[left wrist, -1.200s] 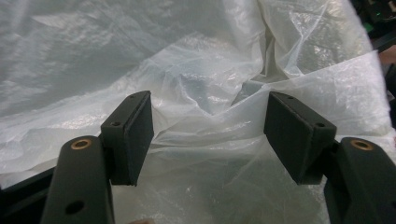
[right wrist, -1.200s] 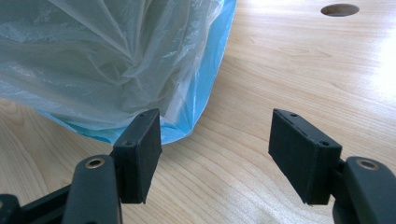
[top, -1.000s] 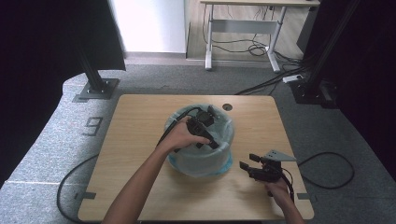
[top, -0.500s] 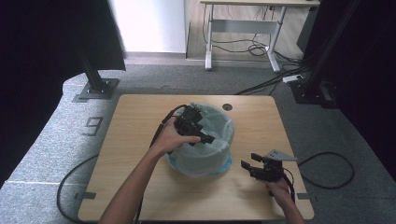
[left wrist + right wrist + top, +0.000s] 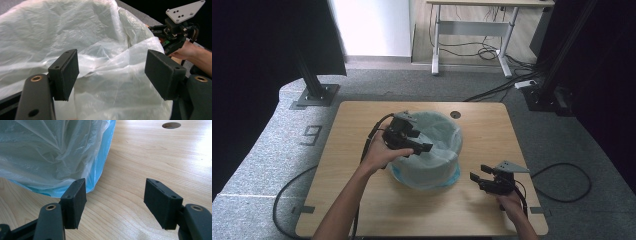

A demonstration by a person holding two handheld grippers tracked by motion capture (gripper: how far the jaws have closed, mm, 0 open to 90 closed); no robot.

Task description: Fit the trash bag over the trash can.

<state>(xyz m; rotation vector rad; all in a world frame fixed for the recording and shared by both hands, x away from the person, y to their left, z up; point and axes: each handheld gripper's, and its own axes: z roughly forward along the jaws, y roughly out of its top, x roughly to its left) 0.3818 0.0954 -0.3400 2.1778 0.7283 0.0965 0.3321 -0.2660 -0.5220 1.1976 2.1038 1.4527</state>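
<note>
A blue bin (image 5: 447, 176) lined with a thin white plastic bag (image 5: 439, 131) stands in the middle of the wooden table (image 5: 362, 125). My left gripper (image 5: 417, 141) hovers over the bin's left rim, pointing across the bag (image 5: 100, 37). Its jaws have just been opening and now stand open (image 5: 112, 72); crumpled film shows in the gap and neither pad presses on it. To the right of the bin, my right gripper (image 5: 478, 176) rests low over the table. It is open (image 5: 115, 202), with bare wood between its jaws and the bin's blue wall (image 5: 101, 165) just ahead on the left.
A round cable hole (image 5: 455, 114) sits in the table behind the bin. Black cables trail off the table's left and right edges. Bare wood lies in front of the bin and along the right side (image 5: 155, 157).
My left gripper has moved leftward from over the bin's middle to its left rim, rising a little. The right gripper has stayed put.
</note>
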